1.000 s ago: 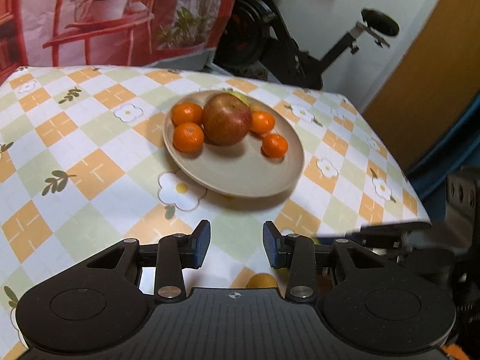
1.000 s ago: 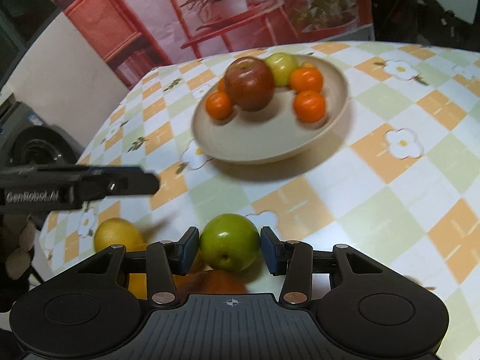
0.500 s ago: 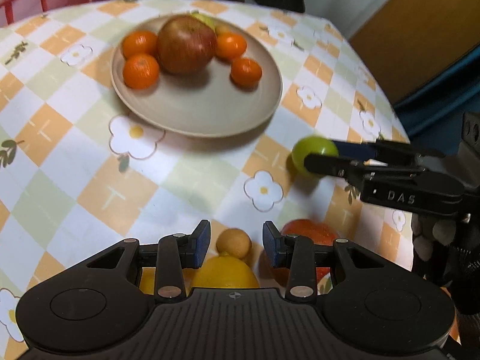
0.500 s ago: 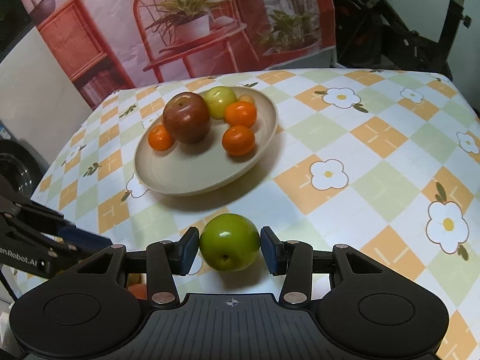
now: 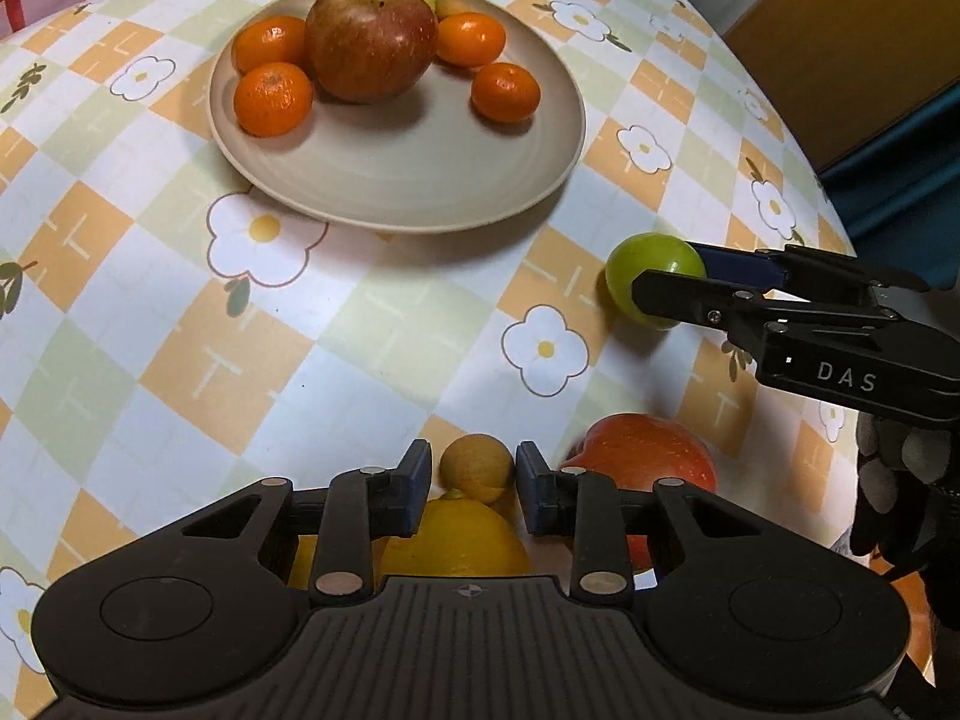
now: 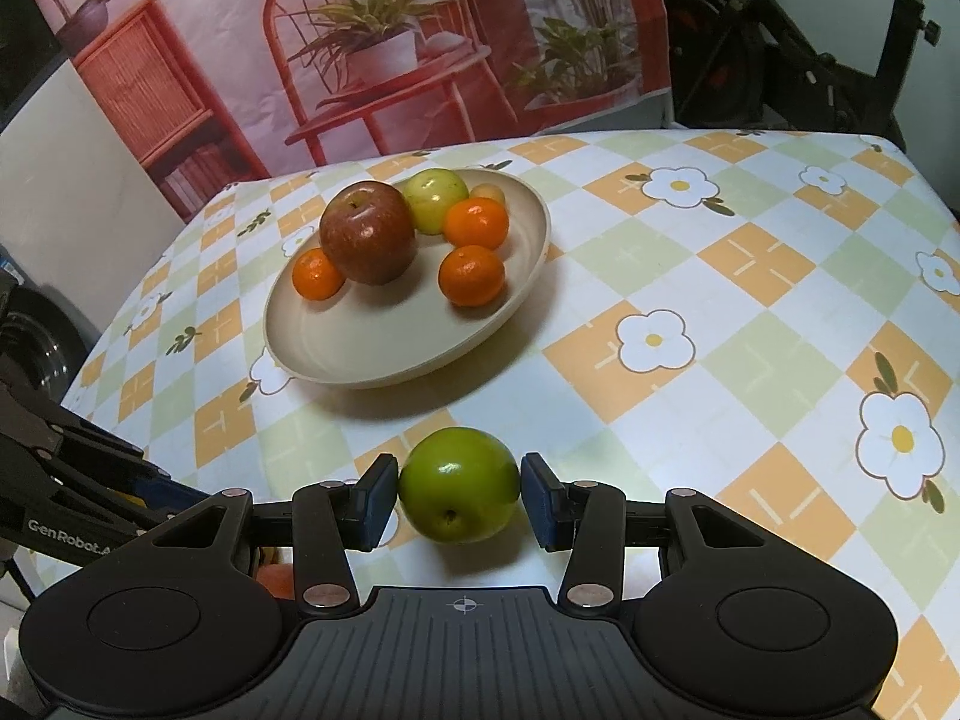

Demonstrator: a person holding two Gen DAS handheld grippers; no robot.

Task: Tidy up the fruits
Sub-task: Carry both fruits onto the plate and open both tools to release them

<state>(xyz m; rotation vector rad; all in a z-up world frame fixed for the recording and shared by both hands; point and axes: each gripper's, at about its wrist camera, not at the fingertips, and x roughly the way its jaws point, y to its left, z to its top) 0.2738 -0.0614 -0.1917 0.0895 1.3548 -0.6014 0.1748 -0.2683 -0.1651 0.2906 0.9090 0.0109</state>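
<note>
From the left wrist camera, the left gripper [image 5: 474,489] points steeply down at a cluster of fruit on the near edge of the table [image 5: 180,330]. Its jaws have just been closing and now pinch a small tan-yellow fruit [image 5: 477,467], both blue pads touching its sides. A second ago this view looked out across the table with nothing between the jaws; now the camera is lower and tilted down, and the small fruit sits in the gap. Right under it lies a lemon [image 5: 456,531], and just beside that, to the right, a red-orange fruit [image 5: 645,453]. Farther off stands the beige plate [image 5: 396,192], carrying a red apple [image 5: 372,39], four tangerines [image 5: 273,99] and, behind the apple, a yellow-green fruit. At the right the right gripper [image 5: 666,285] reaches in, holding a green apple [image 5: 639,264] above the cloth.

From the right wrist camera, the right gripper [image 6: 459,495] pinches the green apple [image 6: 459,492] between its pads, exactly as in both earlier frames. The grip is unchanged, but the view has shifted: the plate [image 6: 384,360] now lies farther ahead and left of centre, with more flowered cloth showing on the right. The left gripper's black frame [image 6: 72,498] crosses the lower left edge; its fingertips are hidden there.
</note>
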